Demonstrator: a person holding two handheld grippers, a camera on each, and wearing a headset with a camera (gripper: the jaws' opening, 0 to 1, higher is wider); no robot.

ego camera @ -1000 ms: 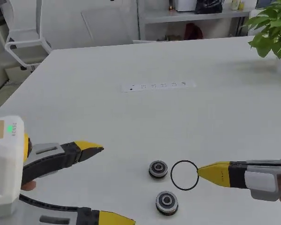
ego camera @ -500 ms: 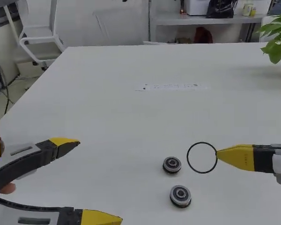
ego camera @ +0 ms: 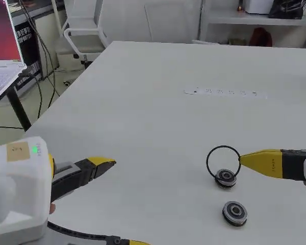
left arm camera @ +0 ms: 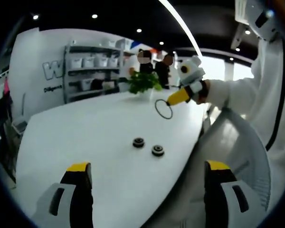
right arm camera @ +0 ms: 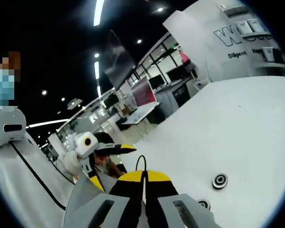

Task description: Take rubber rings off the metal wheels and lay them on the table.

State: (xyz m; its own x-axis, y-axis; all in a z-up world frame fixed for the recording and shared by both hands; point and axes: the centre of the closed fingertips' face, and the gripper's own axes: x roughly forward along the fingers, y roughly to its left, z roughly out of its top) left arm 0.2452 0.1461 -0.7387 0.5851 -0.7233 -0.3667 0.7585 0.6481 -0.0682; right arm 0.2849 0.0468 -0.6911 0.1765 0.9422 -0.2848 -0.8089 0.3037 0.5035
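Observation:
Two metal wheels (ego camera: 225,178) (ego camera: 235,212) lie flat on the white table (ego camera: 158,122), each still wearing a dark rubber ring. My right gripper (ego camera: 241,161) comes in from the right, shut on a loose black rubber ring (ego camera: 223,162) held in the air just above the farther wheel. The left gripper view shows that ring (left arm camera: 164,109) hanging well clear of the table, with both wheels (left arm camera: 138,142) (left arm camera: 157,150) ahead. My left gripper (ego camera: 120,204) stands wide open at the lower left with nothing between its fingers. In the right gripper view the ring (right arm camera: 140,164) appears edge-on.
A flush socket strip (ego camera: 224,92) runs across the middle of the table. A white chair (ego camera: 84,30) and a laptop on a side desk (ego camera: 0,51) stand off the left edge. A potted plant (left arm camera: 142,81) sits at the far end.
The head view has swung left. My right gripper has carried the ring up and leftward, from beside the farther wheel to above it. The left gripper stays open.

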